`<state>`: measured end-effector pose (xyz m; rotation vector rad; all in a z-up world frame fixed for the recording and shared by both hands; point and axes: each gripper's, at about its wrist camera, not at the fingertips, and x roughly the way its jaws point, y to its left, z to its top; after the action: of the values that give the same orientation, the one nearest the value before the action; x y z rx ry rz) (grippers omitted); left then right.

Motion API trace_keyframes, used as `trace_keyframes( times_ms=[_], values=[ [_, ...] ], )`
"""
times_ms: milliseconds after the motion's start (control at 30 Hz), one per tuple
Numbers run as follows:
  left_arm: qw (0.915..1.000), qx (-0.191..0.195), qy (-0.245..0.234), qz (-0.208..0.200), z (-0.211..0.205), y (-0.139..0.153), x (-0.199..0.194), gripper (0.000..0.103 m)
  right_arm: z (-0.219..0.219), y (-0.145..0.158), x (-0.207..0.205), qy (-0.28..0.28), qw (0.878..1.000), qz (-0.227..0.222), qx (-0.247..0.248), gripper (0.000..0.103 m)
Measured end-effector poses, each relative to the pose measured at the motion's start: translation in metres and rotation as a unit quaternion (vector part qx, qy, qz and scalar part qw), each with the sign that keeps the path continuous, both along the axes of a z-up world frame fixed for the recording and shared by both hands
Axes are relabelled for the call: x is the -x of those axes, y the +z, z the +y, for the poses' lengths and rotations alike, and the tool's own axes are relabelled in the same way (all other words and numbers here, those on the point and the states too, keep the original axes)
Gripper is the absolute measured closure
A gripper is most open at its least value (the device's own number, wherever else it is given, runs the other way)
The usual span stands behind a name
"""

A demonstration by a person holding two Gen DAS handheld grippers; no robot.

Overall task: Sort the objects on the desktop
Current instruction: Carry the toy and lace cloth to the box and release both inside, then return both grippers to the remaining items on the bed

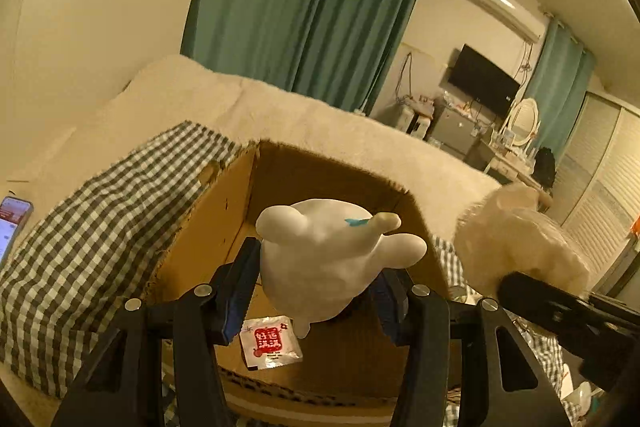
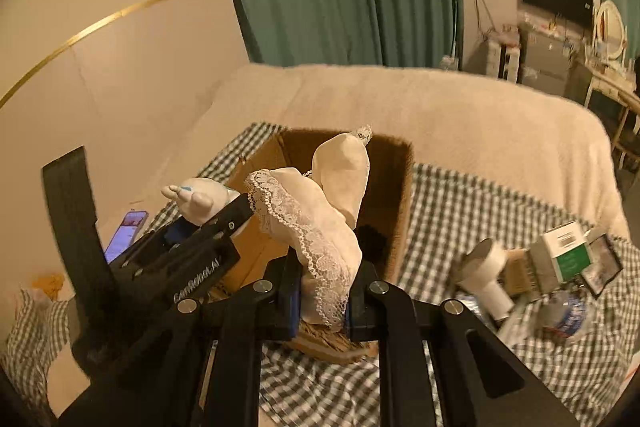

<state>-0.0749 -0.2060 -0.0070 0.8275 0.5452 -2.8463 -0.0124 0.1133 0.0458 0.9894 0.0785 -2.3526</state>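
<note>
Both my grippers were loaded over the cardboard box (image 1: 208,227).

Left gripper (image 1: 316,291) clamped the white figurine (image 1: 332,255) above the box, where a red-printed sachet (image 1: 270,342) lay on the floor; right gripper (image 2: 322,291) pinched the lace-trimmed cloth (image 2: 316,223) over it, on the checked cloth (image 2: 460,211).

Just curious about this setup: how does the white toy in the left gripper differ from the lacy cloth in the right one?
The toy is smooth, rounded and plain white with a small blue mark; the cloth is cream, soft and edged with lace. The toy keeps its shape between the fingers, while the cloth drapes and folds. Both are clamped in a gripper above the cardboard box.
</note>
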Motion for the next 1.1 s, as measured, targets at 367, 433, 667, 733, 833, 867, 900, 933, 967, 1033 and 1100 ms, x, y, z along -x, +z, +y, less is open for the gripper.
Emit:
trace_keyframes(
  times_ms=[367, 433, 667, 733, 833, 867, 900, 933, 967, 1033, 1100],
  values=[
    [0.9998, 0.014, 0.008, -0.01, -0.001, -0.006, 0.0, 0.016, -0.014, -0.013, 0.022, -0.019, 1.0, 0.004, -0.009, 0.05],
    [0.9998, 0.019, 0.006, -0.008, 0.002, -0.001, -0.003, 0.015, -0.007, -0.007, 0.019, -0.025, 1.0, 0.013, -0.001, 0.049],
    [0.9991, 0.036, -0.019, -0.008, 0.029, 0.018, -0.012, 0.013, 0.038, 0.016, -0.01, -0.051, 0.997, 0.05, -0.002, 0.049],
    [0.9987, 0.036, -0.036, -0.008, 0.046, 0.024, -0.016, 0.013, 0.061, 0.023, -0.019, -0.068, 0.996, 0.059, -0.005, 0.049],
    [0.9967, 0.041, -0.07, -0.004, 0.082, 0.035, -0.024, 0.013, 0.111, 0.032, -0.034, -0.111, 0.992, 0.064, -0.004, 0.049],
    [0.9958, 0.041, -0.081, -0.005, 0.096, 0.037, -0.027, 0.013, 0.111, 0.032, -0.034, -0.111, 0.992, 0.064, -0.004, 0.049],
    [0.9952, 0.041, -0.088, -0.009, 0.107, 0.038, -0.029, 0.013, 0.122, 0.033, -0.038, -0.123, 0.99, 0.064, -0.006, 0.049],
    [0.9944, 0.039, -0.097, -0.013, 0.118, 0.038, -0.03, 0.013, 0.133, 0.034, -0.043, -0.133, 0.989, 0.064, -0.007, 0.049],
    [0.9935, 0.035, -0.107, -0.018, 0.131, 0.037, -0.032, 0.013, 0.144, 0.034, -0.048, -0.142, 0.988, 0.064, -0.008, 0.049],
    [0.9914, 0.036, -0.123, -0.025, 0.152, 0.033, -0.036, 0.013, 0.163, 0.032, -0.058, -0.16, 0.985, 0.063, -0.013, 0.049],
    [0.9897, 0.039, -0.135, -0.027, 0.168, 0.029, -0.041, 0.013, 0.179, 0.029, -0.067, -0.173, 0.983, 0.062, -0.015, 0.049]
  ],
)
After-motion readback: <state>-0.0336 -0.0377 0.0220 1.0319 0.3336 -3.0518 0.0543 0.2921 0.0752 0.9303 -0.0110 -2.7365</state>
